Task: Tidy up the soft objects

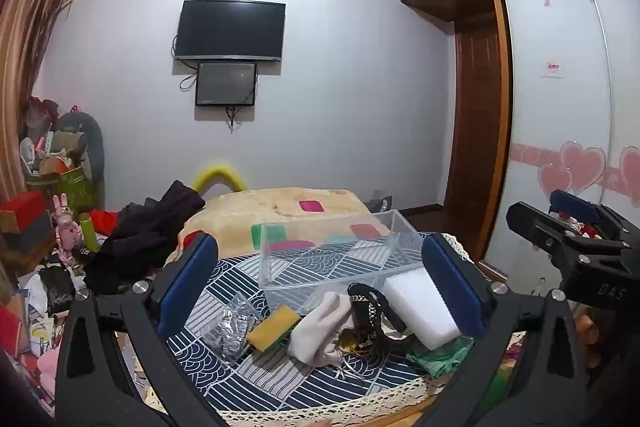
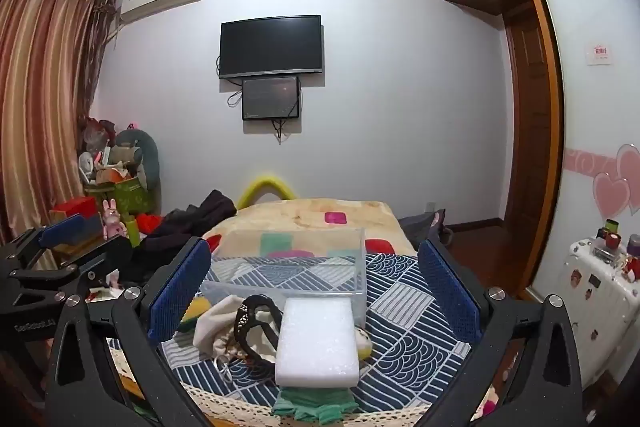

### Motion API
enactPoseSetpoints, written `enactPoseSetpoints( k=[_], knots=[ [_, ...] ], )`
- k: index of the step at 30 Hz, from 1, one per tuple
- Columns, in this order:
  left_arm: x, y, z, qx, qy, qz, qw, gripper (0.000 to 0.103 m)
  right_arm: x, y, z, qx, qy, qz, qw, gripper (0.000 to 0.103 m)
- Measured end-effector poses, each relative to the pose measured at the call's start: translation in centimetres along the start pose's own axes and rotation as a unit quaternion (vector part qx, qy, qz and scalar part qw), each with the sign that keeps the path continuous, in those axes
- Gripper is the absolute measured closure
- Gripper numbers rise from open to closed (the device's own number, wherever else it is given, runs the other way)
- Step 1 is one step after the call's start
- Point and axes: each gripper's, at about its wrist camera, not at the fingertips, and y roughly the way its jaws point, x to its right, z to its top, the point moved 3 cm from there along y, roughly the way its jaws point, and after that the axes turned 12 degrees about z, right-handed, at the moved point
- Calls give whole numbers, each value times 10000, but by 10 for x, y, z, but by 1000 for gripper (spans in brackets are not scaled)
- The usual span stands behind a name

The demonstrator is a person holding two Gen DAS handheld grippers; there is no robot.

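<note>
A clear plastic box (image 1: 340, 255) (image 2: 288, 267) stands empty on a blue patterned cloth (image 1: 280, 375) (image 2: 408, 311). In front of it lie a white foam block (image 1: 422, 307) (image 2: 318, 341), a black headband (image 1: 370, 307) (image 2: 250, 327), a cream cloth pouch (image 1: 320, 327) (image 2: 216, 325), a yellow sponge (image 1: 272, 329), a green cloth (image 1: 440, 357) (image 2: 316, 405) and a clear bag of silver items (image 1: 234, 327). My left gripper (image 1: 320, 275) is open above the pile. My right gripper (image 2: 316, 279) is open above the foam block; it also shows in the left wrist view (image 1: 568, 239). Both are empty.
The cloth lies on a bed with a beige blanket (image 1: 280, 203) (image 2: 312, 215). Dark clothes (image 1: 148, 235) are heaped at the left. Clutter and boxes (image 1: 40, 227) fill the left side. A white suitcase (image 2: 596, 299) and a wardrobe (image 2: 592, 87) stand at the right.
</note>
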Motion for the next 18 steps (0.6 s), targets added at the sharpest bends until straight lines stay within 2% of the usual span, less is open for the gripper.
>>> enactPoseSetpoints(
  k=[7,18],
  knots=[
    [-1,2,0,-65,-27,-72,9999,0,-1,0,0,27,-157,39,9999,0],
    [1,-6,4,54,80,-27,9999,0,-5,2,-1,-12,-116,1,9999,0]
  ],
)
